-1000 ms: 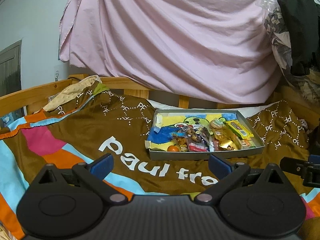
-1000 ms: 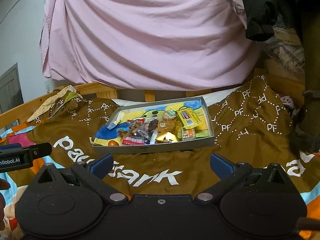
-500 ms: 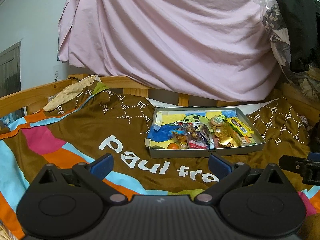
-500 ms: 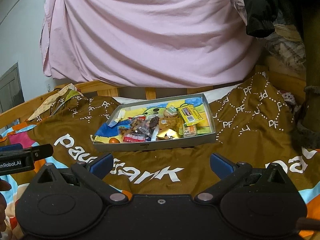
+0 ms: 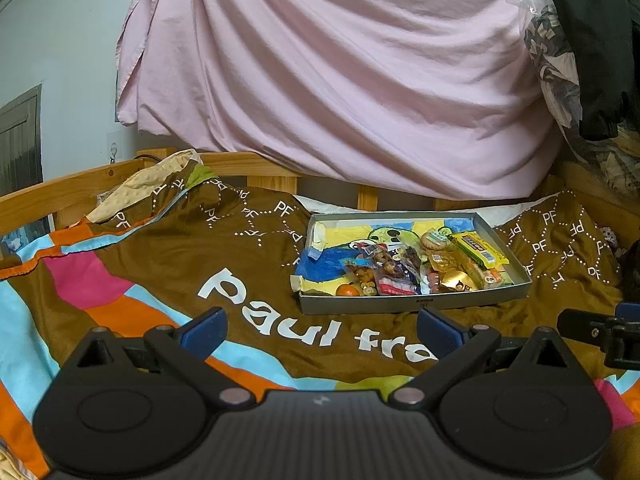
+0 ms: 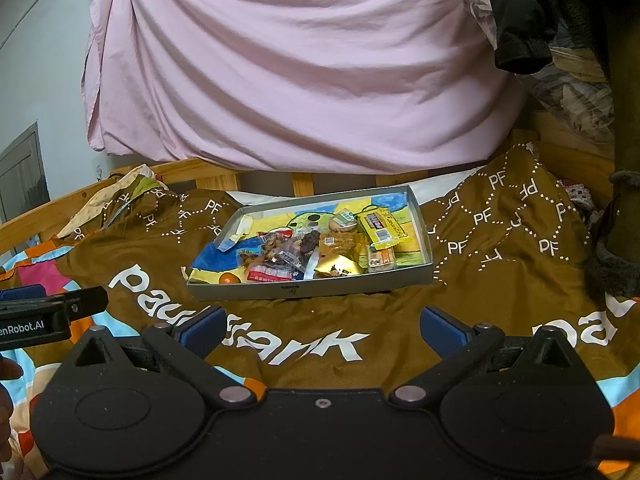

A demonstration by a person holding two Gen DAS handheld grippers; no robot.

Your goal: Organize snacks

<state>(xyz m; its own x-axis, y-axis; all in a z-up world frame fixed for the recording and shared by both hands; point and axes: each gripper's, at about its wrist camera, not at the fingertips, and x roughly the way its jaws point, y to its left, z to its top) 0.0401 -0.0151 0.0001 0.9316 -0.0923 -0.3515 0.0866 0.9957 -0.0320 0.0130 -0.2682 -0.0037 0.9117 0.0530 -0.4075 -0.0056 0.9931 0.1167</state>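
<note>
I am reading "paul fra" in white letters across the brown blanket (image 5: 168, 264) ahead of my left gripper (image 5: 320, 326), with small "PF" marks dotted over its far folds. The snack tray (image 5: 416, 303) is sitting on that blanket beyond the left fingers (image 5: 204, 326), ahead and a little right of the gap, well apart from both tips. Both sets of fingers are spread wide and gripping nothing. In the tray, an orange ball (image 5: 347, 290) is lying at the near left and a yellow packet (image 5: 478, 249) at the right; its print is too small to read. From my right gripper (image 6: 322, 326) the tray is lying straight ahead, slightly left, with the left gripper's body showing "enRobot.AI" at the left edge.
</note>
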